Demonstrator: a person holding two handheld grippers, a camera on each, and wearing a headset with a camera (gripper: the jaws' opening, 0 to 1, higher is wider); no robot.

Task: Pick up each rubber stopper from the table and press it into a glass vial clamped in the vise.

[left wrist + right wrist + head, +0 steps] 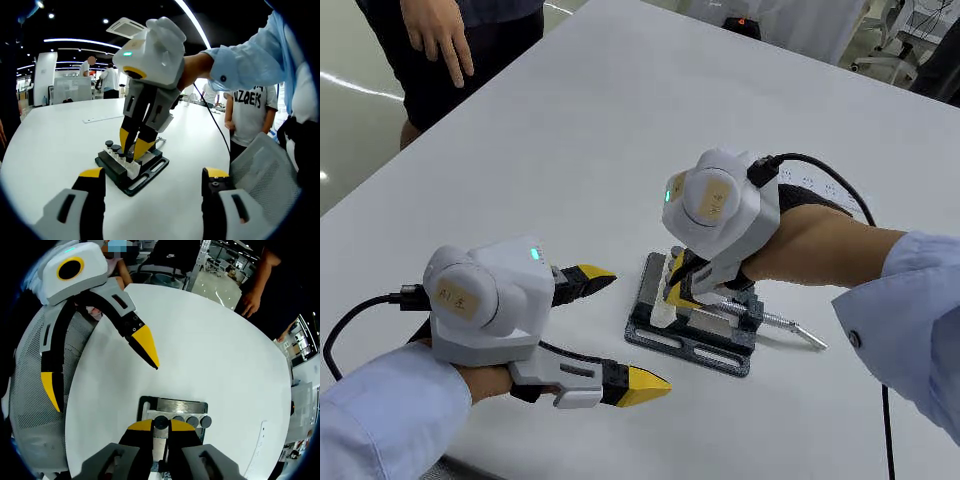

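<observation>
Hanging idle at the near left, the left gripper (625,328) had its jaws spread wide with nothing between them, apparently held back to leave the work clear. The right gripper (680,288) pointed steeply down over the vise (665,335), a pose that suited a push straight along a vial's axis. The vise stood near the middle of the surface (620,120) and clamped a row of glass vials (662,306) upright, presumably so they would not tip under that push. The right gripper's yellow tips were closed on a black rubber stopper (160,423) right at the mouth of the end vial. Three more stoppers (191,421) sat on the other vials in the row, so this looked like the last one. The room was a bright open workspace with strip lights (75,40) overhead and people standing beyond. The surface was white and matte, with a flat white strip (102,119) lying toward its far side and a person's hand (440,42) hanging by the far-left edge.
</observation>
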